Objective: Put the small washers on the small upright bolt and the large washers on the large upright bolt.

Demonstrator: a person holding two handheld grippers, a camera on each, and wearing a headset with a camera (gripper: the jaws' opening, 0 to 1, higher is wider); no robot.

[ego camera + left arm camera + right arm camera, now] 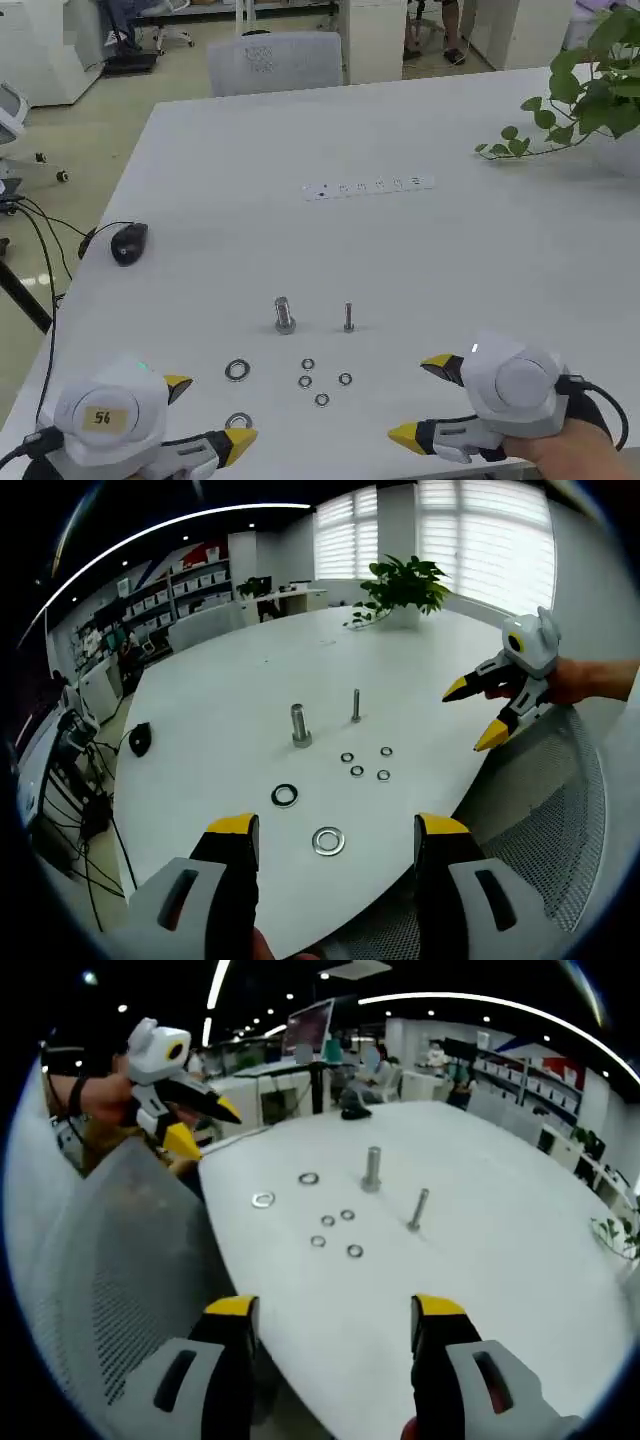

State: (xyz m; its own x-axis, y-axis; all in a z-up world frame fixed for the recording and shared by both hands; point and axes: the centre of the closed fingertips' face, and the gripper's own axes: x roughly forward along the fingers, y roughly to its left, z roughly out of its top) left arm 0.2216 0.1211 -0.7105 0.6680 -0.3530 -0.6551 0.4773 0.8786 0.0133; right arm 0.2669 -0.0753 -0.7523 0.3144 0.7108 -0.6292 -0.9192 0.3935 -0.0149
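At the near edge of the table (450, 260), the left gripper (212, 410) and right gripper (420, 400) both gape empty.
2 large washers (237, 370) and 4 small washers (345, 379) lie before the large bolt (284, 315) and small bolt (348, 317) (both upright); I'd pinch each by its rim and lower it level.

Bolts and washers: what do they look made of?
Large bolt and small bolt: likely steel, bright silver-grey sheen. Large washers and small washers: apparently metal too, same grey glint. Plating can't be told.
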